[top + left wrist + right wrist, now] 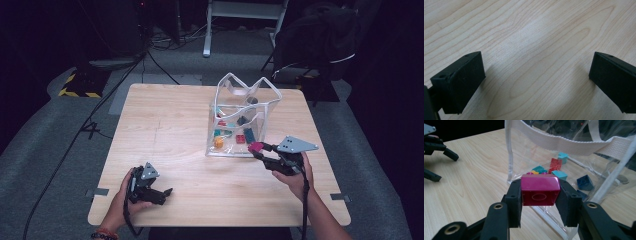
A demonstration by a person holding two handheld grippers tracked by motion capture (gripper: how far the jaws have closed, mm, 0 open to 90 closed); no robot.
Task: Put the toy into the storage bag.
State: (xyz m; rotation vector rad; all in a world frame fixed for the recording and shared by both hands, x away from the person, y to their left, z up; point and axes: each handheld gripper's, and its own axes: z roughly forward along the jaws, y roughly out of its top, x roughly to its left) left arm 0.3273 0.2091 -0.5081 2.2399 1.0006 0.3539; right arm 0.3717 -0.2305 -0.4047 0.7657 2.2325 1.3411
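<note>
Right claw [540, 195] clamps magenta brick [540, 189] just outside clear bag [564, 143], below its rim; left claw [159, 192] open, farther off.

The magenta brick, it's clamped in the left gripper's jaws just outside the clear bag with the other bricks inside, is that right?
Not quite: the magenta brick is clamped in the right gripper, not the left. The right gripper view shows it between that gripper's jaws, just outside the clear bag with the other bricks inside. The left gripper stands open over bare table.
</note>
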